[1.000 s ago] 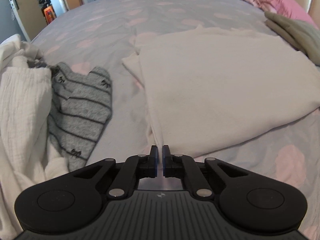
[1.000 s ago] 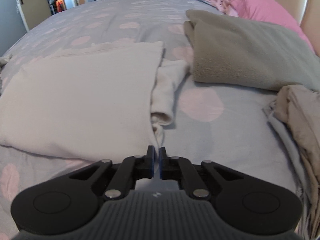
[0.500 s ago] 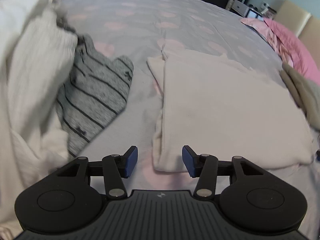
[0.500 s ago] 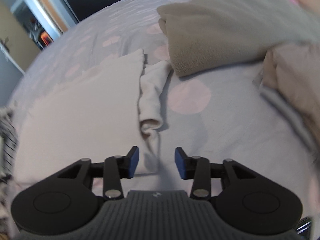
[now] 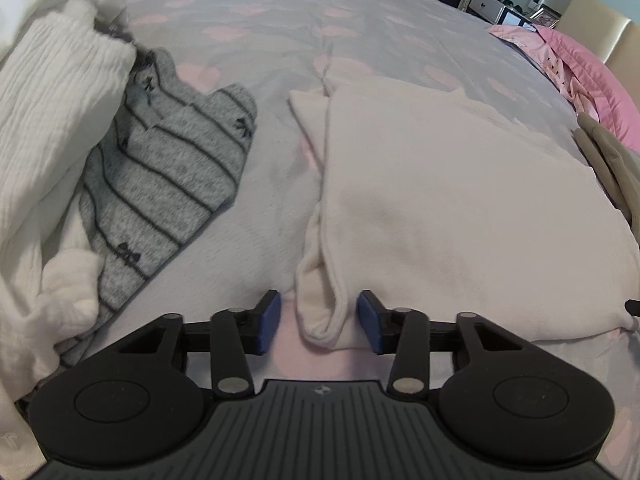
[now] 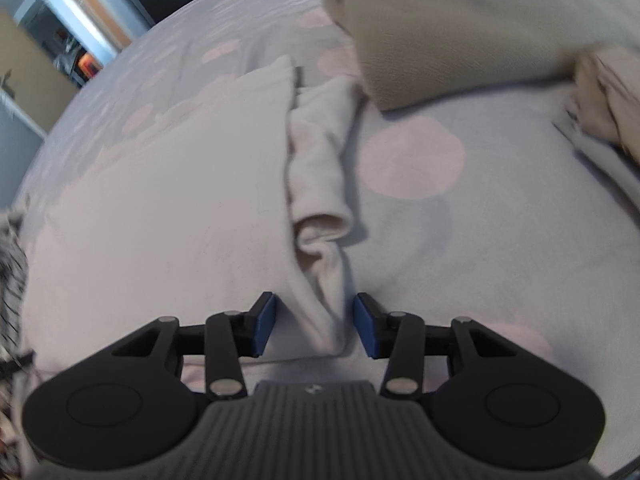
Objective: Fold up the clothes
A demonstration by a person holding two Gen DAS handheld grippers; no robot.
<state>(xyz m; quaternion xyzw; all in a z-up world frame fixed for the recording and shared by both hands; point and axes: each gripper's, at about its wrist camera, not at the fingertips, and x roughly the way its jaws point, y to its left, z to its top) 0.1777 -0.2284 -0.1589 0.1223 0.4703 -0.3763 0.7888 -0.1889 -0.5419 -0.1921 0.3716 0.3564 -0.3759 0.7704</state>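
Jaws of each downward-tilted hand-held gripper (image 5: 319, 322) (image 6: 315, 323) straddle cream garment (image 5: 460, 216) corners ungripped, left just narrowing.

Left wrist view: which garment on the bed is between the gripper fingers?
The cream top, its folded near corner between the open left gripper pads, untouched. The grey striped garment and white crinkled cloth lie off to the left.
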